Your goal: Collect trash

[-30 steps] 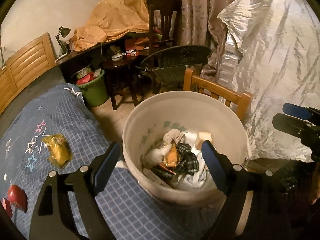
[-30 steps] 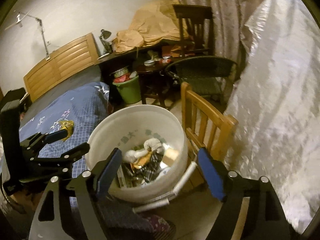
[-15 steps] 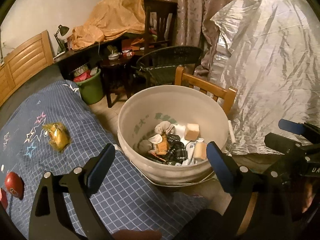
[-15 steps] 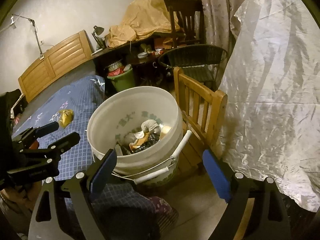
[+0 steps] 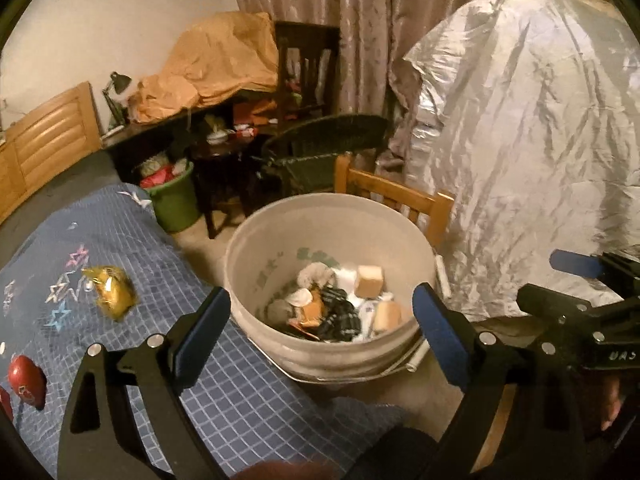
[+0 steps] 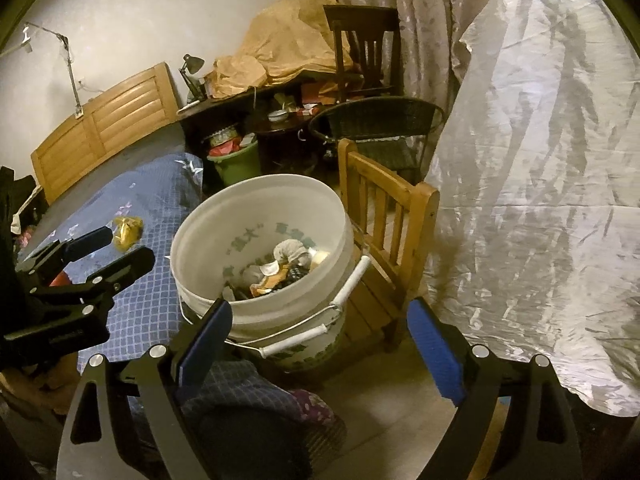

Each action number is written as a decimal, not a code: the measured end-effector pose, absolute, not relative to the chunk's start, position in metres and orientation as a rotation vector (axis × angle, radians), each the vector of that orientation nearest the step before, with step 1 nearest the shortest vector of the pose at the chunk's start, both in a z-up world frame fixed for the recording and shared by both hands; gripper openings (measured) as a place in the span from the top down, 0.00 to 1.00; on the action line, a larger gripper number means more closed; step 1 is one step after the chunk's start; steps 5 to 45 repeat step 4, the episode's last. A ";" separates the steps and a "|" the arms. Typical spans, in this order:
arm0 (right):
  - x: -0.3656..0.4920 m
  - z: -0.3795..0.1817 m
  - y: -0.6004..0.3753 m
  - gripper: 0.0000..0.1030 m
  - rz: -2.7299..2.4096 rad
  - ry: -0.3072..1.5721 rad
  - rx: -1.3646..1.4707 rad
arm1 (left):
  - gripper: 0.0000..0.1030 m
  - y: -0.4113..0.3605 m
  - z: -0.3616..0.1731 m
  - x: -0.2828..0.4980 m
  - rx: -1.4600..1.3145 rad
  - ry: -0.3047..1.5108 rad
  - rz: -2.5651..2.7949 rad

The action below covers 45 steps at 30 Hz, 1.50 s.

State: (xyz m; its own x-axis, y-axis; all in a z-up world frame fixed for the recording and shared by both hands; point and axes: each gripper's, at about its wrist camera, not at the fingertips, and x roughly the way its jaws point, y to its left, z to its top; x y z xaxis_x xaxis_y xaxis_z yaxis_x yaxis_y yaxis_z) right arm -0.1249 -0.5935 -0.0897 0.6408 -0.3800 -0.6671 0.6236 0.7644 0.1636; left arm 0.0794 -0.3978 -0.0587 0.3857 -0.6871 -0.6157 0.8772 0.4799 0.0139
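A crinkled silver cover (image 5: 520, 140) drapes over something bulky on the right and fills that side of both views. A bed (image 5: 120, 264) with a blue checked, star-printed blanket takes up the left, with a slatted wooden headboard (image 6: 104, 124) behind it. A dark tabletop (image 6: 240, 96) at the back carries a heap of orange-brown cloth (image 5: 216, 64) and a small desk lamp (image 6: 191, 65); a dark wooden chair (image 6: 366, 48) and a black wicker chair (image 6: 380, 124) stand near it. A green bin (image 5: 174, 200) packed with rubbish sits on the floor beside the bed.

A white plastic bucket (image 5: 264, 240) stands between the bed and a small wooden chair (image 6: 388, 216), touching or just beside the chair. Its wire handle with a white grip (image 6: 352, 280) hangs down the outside. The bucket holds collected trash (image 5: 336, 300): crumpled paper, wrappers, a dark checked scrap and two tan blocks.

More trash lies on the blanket, well apart from the bucket: a crumpled yellow wrapper (image 5: 108, 292) and, nearer the edge of the left wrist view, a red object (image 5: 26, 376) whose kind cannot be told.

The left gripper (image 5: 320, 332) hangs above the near rim of the bucket, its blue-padded fingers (image 5: 202, 332) spread wide apart with nothing between them. The right gripper (image 6: 318, 348) hovers low in front of the bucket, its fingers (image 6: 436, 354) likewise wide apart and holding nothing.
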 end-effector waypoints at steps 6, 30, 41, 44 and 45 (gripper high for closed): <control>-0.129 -0.091 -0.595 0.13 -0.601 0.658 0.399 | 0.14 -0.400 -0.062 0.077 0.390 0.610 -1.044; -0.129 -0.091 -0.595 0.13 -0.601 0.658 0.399 | 0.14 -0.400 -0.062 0.077 0.390 0.610 -1.044; -0.129 -0.091 -0.595 0.13 -0.601 0.658 0.399 | 0.14 -0.400 -0.062 0.077 0.390 0.610 -1.044; -0.129 -0.091 -0.595 0.13 -0.601 0.658 0.399 | 0.14 -0.400 -0.062 0.077 0.390 0.610 -1.044; -0.129 -0.091 -0.595 0.13 -0.601 0.658 0.399 | 0.14 -0.400 -0.062 0.077 0.390 0.610 -1.044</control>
